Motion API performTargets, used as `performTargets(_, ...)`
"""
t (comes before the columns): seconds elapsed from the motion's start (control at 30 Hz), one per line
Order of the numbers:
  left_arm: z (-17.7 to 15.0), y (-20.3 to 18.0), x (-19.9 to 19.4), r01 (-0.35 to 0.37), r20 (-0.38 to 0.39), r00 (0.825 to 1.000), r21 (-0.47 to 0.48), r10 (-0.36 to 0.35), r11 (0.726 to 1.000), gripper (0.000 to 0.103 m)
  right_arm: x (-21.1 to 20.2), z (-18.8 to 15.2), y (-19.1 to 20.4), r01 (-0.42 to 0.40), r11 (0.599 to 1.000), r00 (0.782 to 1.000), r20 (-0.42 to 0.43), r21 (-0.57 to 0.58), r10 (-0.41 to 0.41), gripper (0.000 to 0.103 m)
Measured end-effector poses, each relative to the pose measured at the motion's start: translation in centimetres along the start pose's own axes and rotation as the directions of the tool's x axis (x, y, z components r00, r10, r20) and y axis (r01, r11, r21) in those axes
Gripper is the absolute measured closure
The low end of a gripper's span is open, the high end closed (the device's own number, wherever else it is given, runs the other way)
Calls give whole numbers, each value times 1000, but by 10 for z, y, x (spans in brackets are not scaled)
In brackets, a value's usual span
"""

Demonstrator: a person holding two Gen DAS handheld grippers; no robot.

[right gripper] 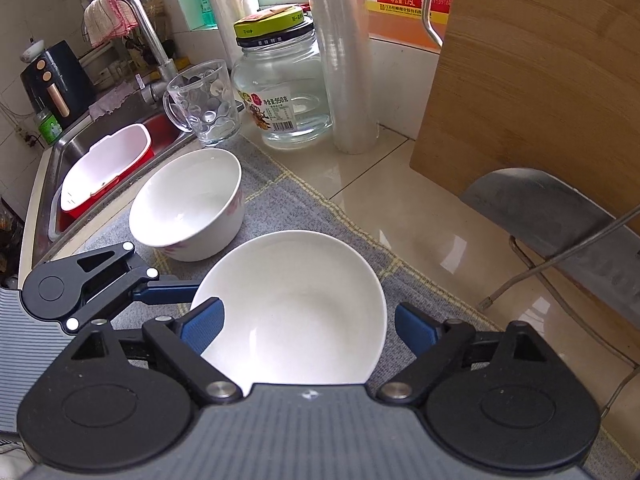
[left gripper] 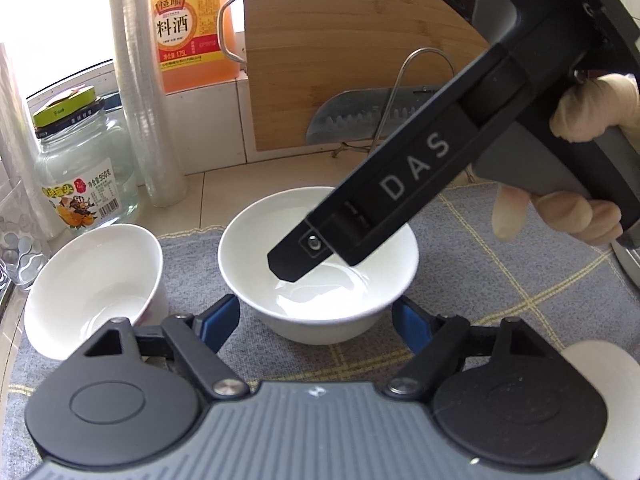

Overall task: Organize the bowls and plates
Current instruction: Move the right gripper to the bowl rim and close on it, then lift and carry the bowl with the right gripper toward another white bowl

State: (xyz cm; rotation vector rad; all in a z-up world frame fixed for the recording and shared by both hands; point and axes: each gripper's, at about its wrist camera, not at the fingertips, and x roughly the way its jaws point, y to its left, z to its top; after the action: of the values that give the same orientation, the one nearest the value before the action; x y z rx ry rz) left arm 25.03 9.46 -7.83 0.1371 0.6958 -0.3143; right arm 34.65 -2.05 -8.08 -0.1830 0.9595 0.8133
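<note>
Right gripper [right gripper: 308, 330] is seen part-open, its left pad inside the rim of the plain white bowl [right gripper: 296, 304], the other outside; no firm pinch is shown. Left gripper [left gripper: 316, 322] stands open astride the same bowl on the grey cloth [left gripper: 500, 264], untouching. If closed unevenly, the glazed rim could slip, knocking the patterned bowl [right gripper: 188, 204] just beside it towards the sink [right gripper: 60, 152].
</note>
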Motion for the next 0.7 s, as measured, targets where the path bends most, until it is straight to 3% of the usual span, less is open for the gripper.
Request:
performTargets(0.23,1,1,2,9,-1,1000,2,-9,1000,20,5,6,-1,-23,1000,1000,-9,1,23,15)
performTargets(0.7,2,0,1,15,-11,1000,8,-15,1000,21,5,7,-2,-37,999,999,-11,17,38,17)
